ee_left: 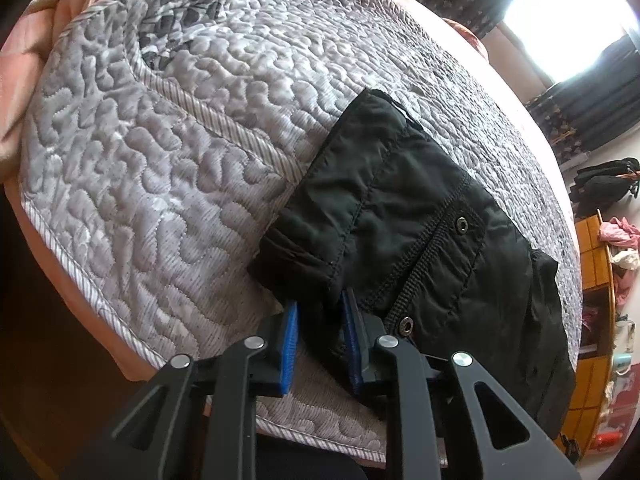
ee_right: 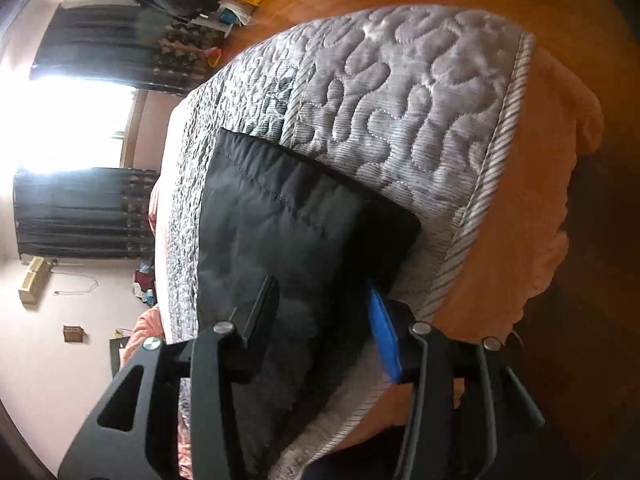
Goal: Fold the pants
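Bed (ee_left: 160, 168) under grey quilted cover; peach blanket (ee_left: 24, 64) beneath, at far left edge. Black pants (ee_left: 400, 208) lay on near right part of quilt, bunched into thick stack, snaps and seams up. Thin slick fabric, light, limp, likely to slide and sag; best gripped at doubled hem or seamed edge, through all layers. Left hand-held gripper (ee_left: 320, 344) nearly together, clamped on near edge of pants. Right hand-held gripper (ee_right: 320, 320) partly apart, straddled near corner of pants; could not tell if pads pressed.
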A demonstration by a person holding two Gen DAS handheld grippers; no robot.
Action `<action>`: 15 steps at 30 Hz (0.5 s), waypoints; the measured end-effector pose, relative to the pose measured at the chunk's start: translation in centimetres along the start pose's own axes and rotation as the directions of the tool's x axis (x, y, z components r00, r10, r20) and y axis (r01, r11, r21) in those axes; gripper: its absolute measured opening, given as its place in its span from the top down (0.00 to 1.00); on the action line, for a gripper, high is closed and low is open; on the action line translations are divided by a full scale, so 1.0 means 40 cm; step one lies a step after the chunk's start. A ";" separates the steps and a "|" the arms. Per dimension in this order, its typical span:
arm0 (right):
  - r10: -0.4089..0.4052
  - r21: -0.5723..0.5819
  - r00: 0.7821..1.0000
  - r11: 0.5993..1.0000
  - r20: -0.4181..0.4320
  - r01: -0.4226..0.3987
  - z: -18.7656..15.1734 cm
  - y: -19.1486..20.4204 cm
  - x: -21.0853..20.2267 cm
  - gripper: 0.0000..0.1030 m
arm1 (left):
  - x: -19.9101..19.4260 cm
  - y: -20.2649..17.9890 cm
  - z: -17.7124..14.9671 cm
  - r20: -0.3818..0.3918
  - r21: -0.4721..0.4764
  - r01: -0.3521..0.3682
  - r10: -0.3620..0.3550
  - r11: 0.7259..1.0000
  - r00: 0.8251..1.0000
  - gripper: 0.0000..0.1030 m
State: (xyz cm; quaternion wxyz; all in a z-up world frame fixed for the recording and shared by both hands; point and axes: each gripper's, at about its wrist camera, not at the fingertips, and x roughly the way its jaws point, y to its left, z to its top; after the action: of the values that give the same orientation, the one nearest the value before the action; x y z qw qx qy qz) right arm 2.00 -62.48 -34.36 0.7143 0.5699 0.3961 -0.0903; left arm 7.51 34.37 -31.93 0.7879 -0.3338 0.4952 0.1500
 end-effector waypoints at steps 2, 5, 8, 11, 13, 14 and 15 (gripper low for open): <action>0.016 -0.025 1.000 1.000 0.014 -0.016 -0.008 0.013 -0.006 0.94 | -0.006 -0.008 -0.003 0.013 0.008 -0.018 0.018 1.000 1.000 0.81; 0.035 -0.061 0.999 0.998 0.041 -0.032 -0.024 0.032 -0.036 0.95 | -0.023 -0.022 -0.001 0.041 0.023 -0.045 0.044 0.999 0.998 0.84; 0.037 -0.059 0.999 0.998 0.036 -0.035 -0.038 0.022 -0.044 0.95 | -0.039 -0.020 0.015 0.051 0.014 -0.036 0.035 0.999 0.998 0.84; 0.002 -0.052 1.000 0.999 0.012 -0.001 -0.028 -0.005 -0.012 0.95 | -0.034 -0.016 0.020 0.036 0.021 -0.040 0.040 0.999 0.999 0.84; -0.006 -0.042 1.000 0.999 0.002 0.006 -0.026 -0.022 0.003 0.94 | -0.021 -0.007 0.017 0.022 0.013 -0.042 0.042 0.999 0.999 0.84; -0.014 -0.044 1.000 0.999 0.003 0.014 -0.025 -0.025 0.009 0.94 | -0.017 -0.004 0.014 0.017 0.006 -0.039 0.039 0.999 0.999 0.84; -0.016 -0.047 1.000 0.999 0.004 0.016 -0.026 -0.024 0.010 0.94 | -0.014 0.000 0.012 0.015 0.001 -0.034 0.034 0.999 0.999 0.84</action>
State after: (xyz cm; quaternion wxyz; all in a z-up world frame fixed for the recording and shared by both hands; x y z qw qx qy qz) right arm 1.24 -61.74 -35.38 0.7276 0.5495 0.4012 -0.0878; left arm 7.58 34.73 -31.28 0.7891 -0.3236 0.4952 0.1656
